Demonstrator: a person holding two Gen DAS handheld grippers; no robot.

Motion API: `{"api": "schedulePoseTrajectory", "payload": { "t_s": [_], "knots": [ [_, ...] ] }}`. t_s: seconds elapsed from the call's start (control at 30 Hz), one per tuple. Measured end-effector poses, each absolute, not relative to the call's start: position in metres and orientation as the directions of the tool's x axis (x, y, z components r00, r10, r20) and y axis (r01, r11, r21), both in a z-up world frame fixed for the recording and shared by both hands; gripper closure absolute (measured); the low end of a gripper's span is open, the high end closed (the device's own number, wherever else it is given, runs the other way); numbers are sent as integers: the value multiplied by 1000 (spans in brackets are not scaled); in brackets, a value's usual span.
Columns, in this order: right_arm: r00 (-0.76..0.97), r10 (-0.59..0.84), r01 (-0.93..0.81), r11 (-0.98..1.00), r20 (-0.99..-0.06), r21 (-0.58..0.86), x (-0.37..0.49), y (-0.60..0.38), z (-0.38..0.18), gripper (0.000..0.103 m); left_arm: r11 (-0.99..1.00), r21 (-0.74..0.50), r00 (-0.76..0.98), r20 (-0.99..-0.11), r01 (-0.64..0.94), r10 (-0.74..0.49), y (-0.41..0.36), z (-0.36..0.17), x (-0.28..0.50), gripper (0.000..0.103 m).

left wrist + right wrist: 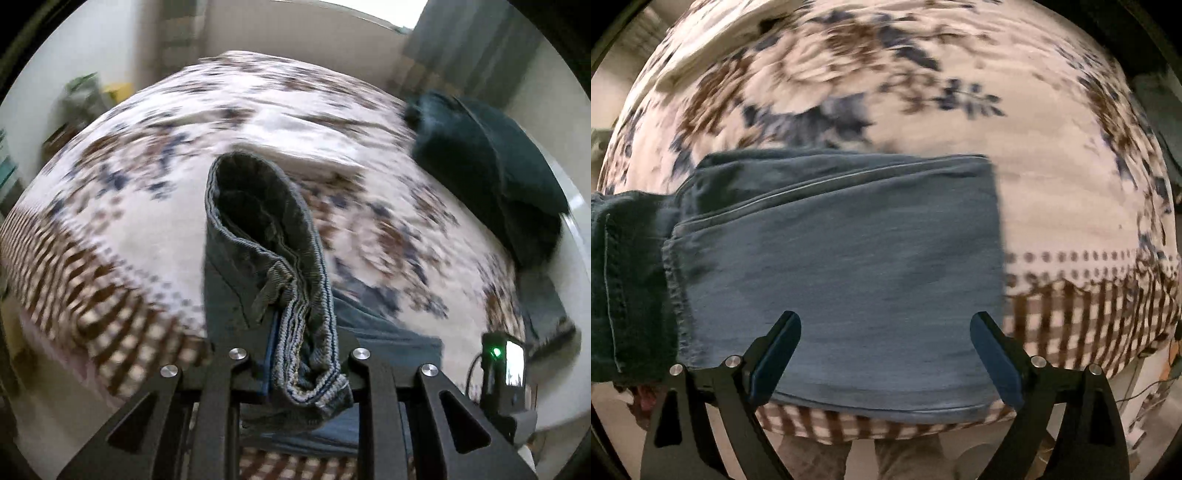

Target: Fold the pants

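Note:
The blue jeans (pixel 849 240) lie folded flat on the bed, near its front edge. My right gripper (pixel 886 325) hovers over them, pointing down, open, with nothing touching its blue pads (pixel 993 354). To the left, a darker stretch of denim (pixel 624 288) rises out of the picture. In the left wrist view my left gripper (pixel 299 354) is shut on a bunched end of the jeans (pixel 258 229), a stitched edge that loops up above the jaws. More of the denim (pixel 388 332) trails down behind it to the bed.
A floral bedcover (pixel 147 221) with a brown checked border (pixel 1089 314) spans the bed. A dark green garment (pixel 491 173) lies at its far right. A black device with a green light (pixel 502 365) shows low right. A person's legs (pixel 905 458) stand at the bed's front edge.

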State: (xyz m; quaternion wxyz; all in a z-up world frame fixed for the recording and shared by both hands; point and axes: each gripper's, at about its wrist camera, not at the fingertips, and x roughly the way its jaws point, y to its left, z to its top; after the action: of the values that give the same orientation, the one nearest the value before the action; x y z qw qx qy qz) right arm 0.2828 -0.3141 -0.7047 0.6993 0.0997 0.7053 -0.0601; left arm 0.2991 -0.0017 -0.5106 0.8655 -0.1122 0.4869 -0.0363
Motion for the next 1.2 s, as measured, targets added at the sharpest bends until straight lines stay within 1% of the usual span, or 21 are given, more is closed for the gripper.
{"api": "schedulePoseTrajectory", "payload": {
  "t_s": [0.2, 0.33, 0.47, 0.6, 0.67, 0.73, 0.77, 0.8, 0.83, 0.87, 0.9, 0.93, 1.07, 1.13, 1.2],
  "knots": [
    [7, 35, 358, 933, -999, 35, 246, -400, -703, 8, 977, -165, 457, -865, 134, -209, -92, -530, 302, 85],
    [-22, 24, 462, 887, -999, 11, 207, -463, -713, 8, 965, -127, 389, -897, 229, -211, -152, -566, 299, 85],
    [-38, 24, 523, 852, -999, 0, 183, -509, -722, 8, 946, -97, 333, -921, 310, -203, -204, -603, 287, 85],
    [-39, 27, 547, 837, -999, 1, 173, -543, -726, 8, 930, -41, 248, -959, 365, -139, -239, -642, 281, 83],
    [-24, 41, 549, 835, -999, 21, 172, -553, -724, 8, 931, -33, 217, -969, 364, -119, -242, -642, 283, 81],
    [-1, 73, 548, 834, -997, 61, 172, -559, -718, 8, 931, -61, 207, -968, 360, -143, -236, -629, 288, 79],
    [10, 93, 549, 832, -996, 83, 176, -568, -715, 8, 932, -75, 203, -967, 355, -155, -231, -622, 289, 75],
    [32, 131, 551, 825, -991, 126, 179, -571, -710, 8, 933, -93, 196, -966, 348, -170, -225, -615, 290, 63],
    [62, 179, 554, 812, -982, 183, 181, -572, -705, 8, 934, -125, 180, -965, 334, -193, -216, -609, 291, 54],
    [78, 206, 555, 804, -976, 214, 185, -566, -704, 8, 933, -168, 162, -960, 318, -228, -207, -605, 291, 38],
    [109, 260, 551, 787, -959, 276, 189, -564, -700, 8, 920, -237, 139, -947, 311, -291, -198, -600, 291, 7],
    [126, 292, 545, 778, -948, 312, 196, -563, -697, 8, 913, -277, 130, -936, 301, -327, -189, -595, 290, 0],
    [160, 393, 526, 742, -906, 414, 222, -530, -692, 8, 905, -304, 114, -930, 296, -350, -173, -579, 282, 0],
    [168, 424, 519, 729, -890, 445, 232, -517, -696, 8, 915, -328, 136, -921, 235, -365, -151, -568, 281, 0],
    [183, 465, 505, 711, -866, 489, 241, -506, -697, 8, 939, -300, 184, -927, 165, -328, -126, -563, 284, 0]
  ]
}}
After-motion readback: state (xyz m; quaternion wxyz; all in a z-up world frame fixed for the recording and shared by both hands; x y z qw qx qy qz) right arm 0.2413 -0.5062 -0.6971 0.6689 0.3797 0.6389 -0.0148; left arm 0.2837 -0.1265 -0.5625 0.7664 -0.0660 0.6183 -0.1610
